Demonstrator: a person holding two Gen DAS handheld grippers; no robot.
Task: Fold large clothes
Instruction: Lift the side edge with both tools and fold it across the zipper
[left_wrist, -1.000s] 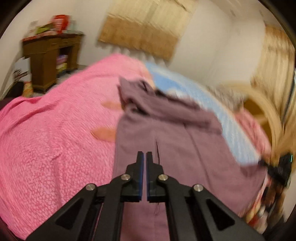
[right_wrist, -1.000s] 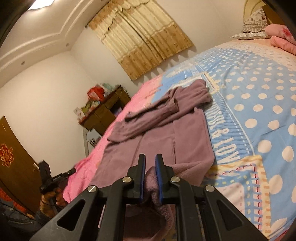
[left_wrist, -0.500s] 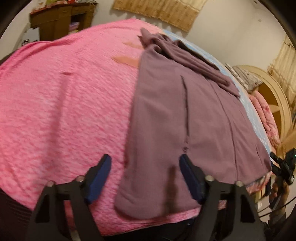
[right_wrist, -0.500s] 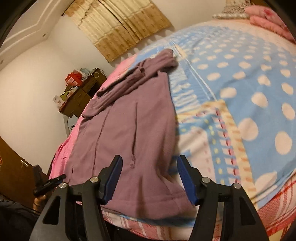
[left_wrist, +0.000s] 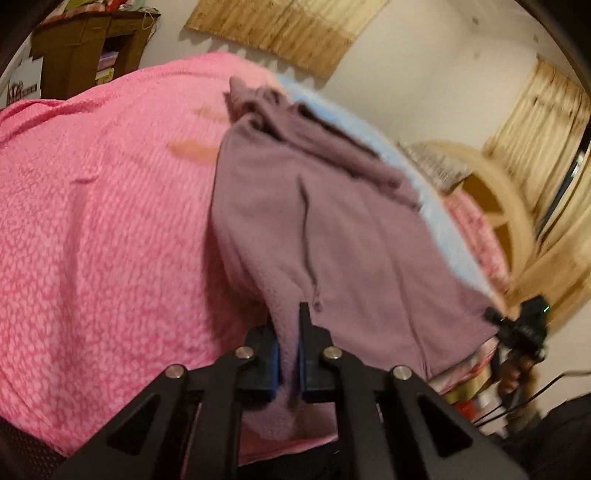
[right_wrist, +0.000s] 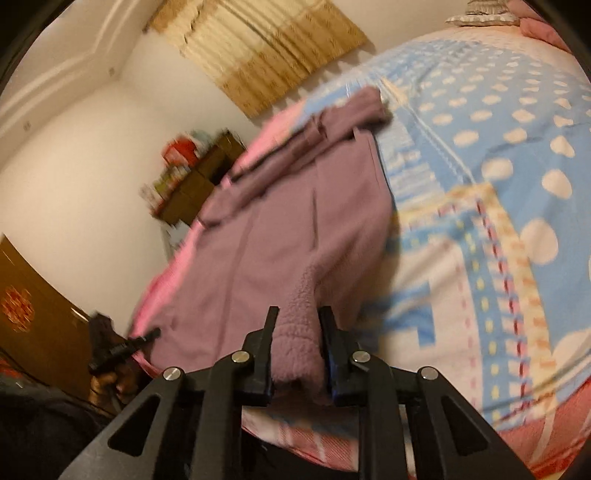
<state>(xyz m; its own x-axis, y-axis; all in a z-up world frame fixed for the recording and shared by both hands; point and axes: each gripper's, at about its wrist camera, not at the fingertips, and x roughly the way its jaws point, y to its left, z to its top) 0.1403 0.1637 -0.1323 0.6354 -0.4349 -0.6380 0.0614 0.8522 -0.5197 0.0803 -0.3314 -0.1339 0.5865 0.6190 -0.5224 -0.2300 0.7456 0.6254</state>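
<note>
A large purple fleece garment (left_wrist: 332, 229) lies spread lengthways on the bed, its sleeves bunched at the far end. My left gripper (left_wrist: 288, 332) is shut on the garment's near left hem corner and lifts it off the pink bedspread. In the right wrist view the same garment (right_wrist: 288, 229) runs away from me, and my right gripper (right_wrist: 295, 332) is shut on a thick wad of its near right hem corner. The other gripper shows small at the edge of each view, at the garment's opposite near corner.
The bed has a pink bedspread (left_wrist: 92, 221) on the left and a blue dotted quilt (right_wrist: 498, 166) on the right. A wooden cabinet (left_wrist: 85, 51) stands by the far wall under curtains. A pale wooden headboard (left_wrist: 498, 199) and pillow sit at the right.
Half a second ago both grippers were open over the garment's near hem. Both have now shut on the hem corners and raised the cloth off the bed.
</note>
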